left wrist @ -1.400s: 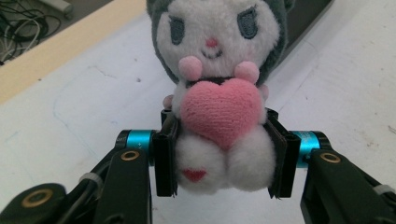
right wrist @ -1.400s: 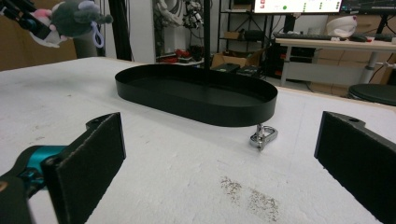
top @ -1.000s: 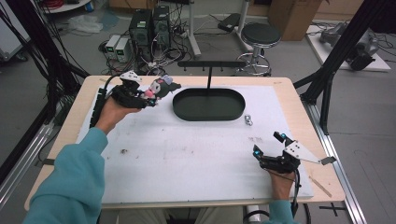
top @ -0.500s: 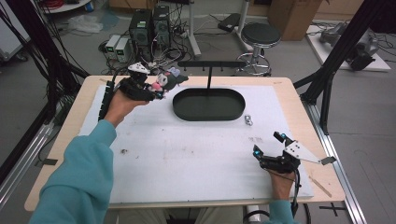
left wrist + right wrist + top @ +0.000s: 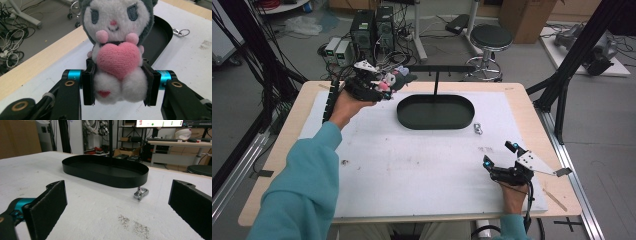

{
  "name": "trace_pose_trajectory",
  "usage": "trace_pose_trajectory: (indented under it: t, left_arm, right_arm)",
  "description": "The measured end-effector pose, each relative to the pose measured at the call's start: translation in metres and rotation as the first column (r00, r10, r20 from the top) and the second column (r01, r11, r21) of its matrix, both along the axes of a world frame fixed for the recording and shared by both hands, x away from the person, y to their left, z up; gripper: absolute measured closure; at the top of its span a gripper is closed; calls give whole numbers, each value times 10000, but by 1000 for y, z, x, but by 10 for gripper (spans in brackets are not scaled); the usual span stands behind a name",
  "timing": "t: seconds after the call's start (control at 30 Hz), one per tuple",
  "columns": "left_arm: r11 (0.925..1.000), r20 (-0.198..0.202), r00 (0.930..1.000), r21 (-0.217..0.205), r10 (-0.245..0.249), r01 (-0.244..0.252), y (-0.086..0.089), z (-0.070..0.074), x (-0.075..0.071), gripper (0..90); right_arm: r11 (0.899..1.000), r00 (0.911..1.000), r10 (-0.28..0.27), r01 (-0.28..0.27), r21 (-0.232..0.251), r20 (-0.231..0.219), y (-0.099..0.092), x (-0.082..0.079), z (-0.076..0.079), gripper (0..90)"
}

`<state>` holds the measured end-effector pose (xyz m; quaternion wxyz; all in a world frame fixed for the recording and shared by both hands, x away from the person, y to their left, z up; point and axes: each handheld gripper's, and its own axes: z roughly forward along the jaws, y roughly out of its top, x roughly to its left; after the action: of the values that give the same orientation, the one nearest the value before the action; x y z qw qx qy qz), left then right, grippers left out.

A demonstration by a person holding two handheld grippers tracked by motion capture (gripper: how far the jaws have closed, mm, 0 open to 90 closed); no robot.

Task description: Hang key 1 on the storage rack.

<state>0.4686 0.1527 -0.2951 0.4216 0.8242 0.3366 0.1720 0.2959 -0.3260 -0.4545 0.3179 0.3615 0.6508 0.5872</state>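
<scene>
The left gripper [image 5: 117, 85] pinches a plush toy [image 5: 117, 47] by its lower body, the two black pads pressed into the white fur on either side, just below the pink heart the toy clutches to its chest. In the left gripper view the toy sits upright between the jaws, its grey-hooded white face turned to the camera, with the white table cover beneath and the black oval tray [image 5: 160, 37] behind its right shoulder. From the high view the left gripper [image 5: 384, 85] holds the toy [image 5: 394, 80] in the air above the far left part of the table [image 5: 277, 150], just beside the left end of the tray [image 5: 437, 111] and apart from it; the person's teal sleeve [image 5: 302, 185] reaches in from the bottom left.

At the near right edge of the table the right gripper [image 5: 498, 156] rests low in the person's hand, its jaws spread wide with nothing between them. In the right gripper view the two black pads frame bare white cover, and beyond them lies a small metal clasp [image 5: 140, 193], just in front of the tray's wall [image 5: 107, 176]. A thin black post [image 5: 110, 140] rises from the tray to a crossbar [image 5: 439, 68] above it. Beyond the table stand a round stool [image 5: 491, 37] and computer cases [image 5: 372, 27] on the floor
</scene>
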Motion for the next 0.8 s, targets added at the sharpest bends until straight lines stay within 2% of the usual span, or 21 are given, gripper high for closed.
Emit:
trace_pose_trajectory:
  t: [0.07, 0.17, 0.5, 0.8]
  left_arm:
    - [9999, 0, 10000, -125, 0, 0, -1, 0, 1, 549]
    - [10000, -48, 10000, 27, 69, -68, -2, -1, 3, 549]
    - [10000, 16, 10000, -43, 42, -42, -9, 7, 10, 549]
    - [9999, 138, 9999, 48, 96, -96, -12, 6, 11, 549]
  right_arm:
    - [10000, 10000, 6, -6, 0, 7, 0, 0, 0, 10]
    - [10000, 10000, -4, 4, -20, -3, 0, 0, 0, 10]
    - [10000, 10000, 30, -30, -37, 22, 0, 0, 0, 11]
    - [10000, 10000, 39, -38, -46, 32, 0, 0, 0, 10]
